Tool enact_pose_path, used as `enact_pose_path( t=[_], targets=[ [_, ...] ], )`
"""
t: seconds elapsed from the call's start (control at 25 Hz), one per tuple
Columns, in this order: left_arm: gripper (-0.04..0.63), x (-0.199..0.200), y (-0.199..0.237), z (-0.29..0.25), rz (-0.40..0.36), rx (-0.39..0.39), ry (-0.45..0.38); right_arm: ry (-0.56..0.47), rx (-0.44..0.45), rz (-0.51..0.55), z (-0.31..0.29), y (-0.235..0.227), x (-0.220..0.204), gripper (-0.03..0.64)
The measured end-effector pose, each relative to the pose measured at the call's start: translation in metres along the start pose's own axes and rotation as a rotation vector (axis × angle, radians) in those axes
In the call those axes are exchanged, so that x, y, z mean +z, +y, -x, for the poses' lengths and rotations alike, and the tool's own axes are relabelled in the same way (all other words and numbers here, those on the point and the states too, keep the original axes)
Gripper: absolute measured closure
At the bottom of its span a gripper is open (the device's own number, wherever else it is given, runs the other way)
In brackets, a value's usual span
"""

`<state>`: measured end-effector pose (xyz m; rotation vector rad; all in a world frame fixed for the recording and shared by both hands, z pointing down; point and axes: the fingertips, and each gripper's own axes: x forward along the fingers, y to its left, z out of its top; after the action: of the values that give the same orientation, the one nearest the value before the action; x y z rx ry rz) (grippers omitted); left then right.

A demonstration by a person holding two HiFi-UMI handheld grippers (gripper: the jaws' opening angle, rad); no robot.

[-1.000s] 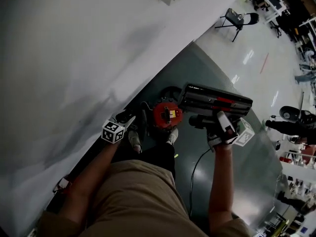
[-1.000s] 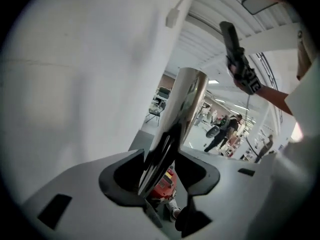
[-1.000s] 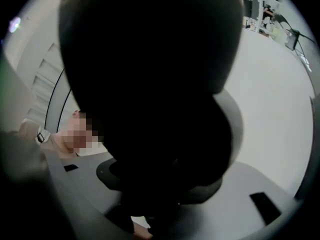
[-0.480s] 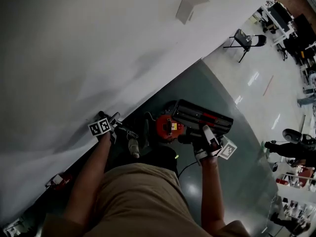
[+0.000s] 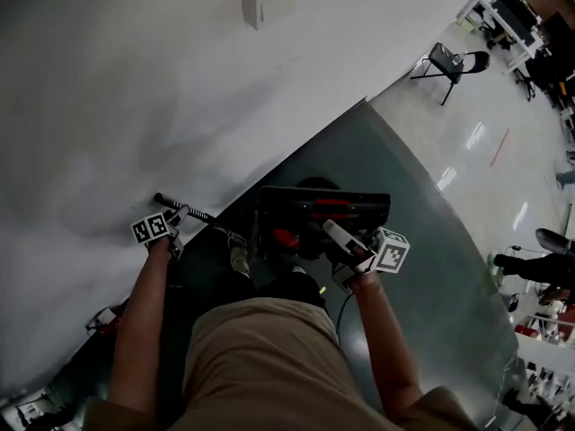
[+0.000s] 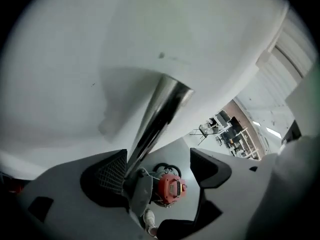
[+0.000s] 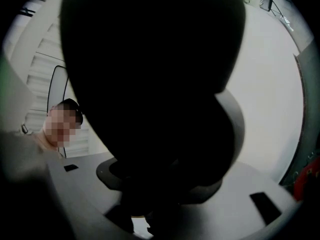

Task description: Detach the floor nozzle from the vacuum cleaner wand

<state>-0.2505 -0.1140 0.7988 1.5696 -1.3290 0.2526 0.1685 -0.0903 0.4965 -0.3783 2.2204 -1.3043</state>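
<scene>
Detachment looks done — right gripper (image 5: pixel 340 241) clamps the floor nozzle (image 5: pixel 323 209), left gripper (image 6: pixel 160 170) jaws just opening wide, wand (image 6: pixel 160 114) loose between them — next, park nozzle.

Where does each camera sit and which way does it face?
Head view: on the person's head, facing steeply down at floor nozzle and wand; arms, trousers show.
Left gripper view: on the left hand-held gripper, along its jaws, which have just been opening, wand between them.
Right gripper view: on the right hand-held gripper, jaws clamped on the floor nozzle.
Shared: the wand, in head and left gripper views.
</scene>
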Motion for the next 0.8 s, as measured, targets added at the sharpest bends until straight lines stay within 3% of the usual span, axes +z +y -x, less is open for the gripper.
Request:
enact_pose_path(
  t=[0.24,0.48,0.64,0.8],
  targets=[
    [0.212,-0.014,-0.06,0.041,-0.036,-0.006,-0.152,0.138,-0.147,0.093,0.033,-0.026,0.003,0.37],
    [0.215,-0.057,-0.186,0.091,-0.232,-0.133,-0.247,0.27,-0.136,0.112,0.019,-0.043,-0.015,0.37],
    [0.264,-0.073,-0.243,0.135,-0.26,-0.208,-0.345,0.361,-0.141,0.162,0.003,-0.039,-0.041,0.37],
    [0.277,-0.085,-0.263,0.178,-0.253,-0.239,-0.435,0.453,-0.127,0.225,-0.009,-0.022,-0.072,0.37]
  ],
)
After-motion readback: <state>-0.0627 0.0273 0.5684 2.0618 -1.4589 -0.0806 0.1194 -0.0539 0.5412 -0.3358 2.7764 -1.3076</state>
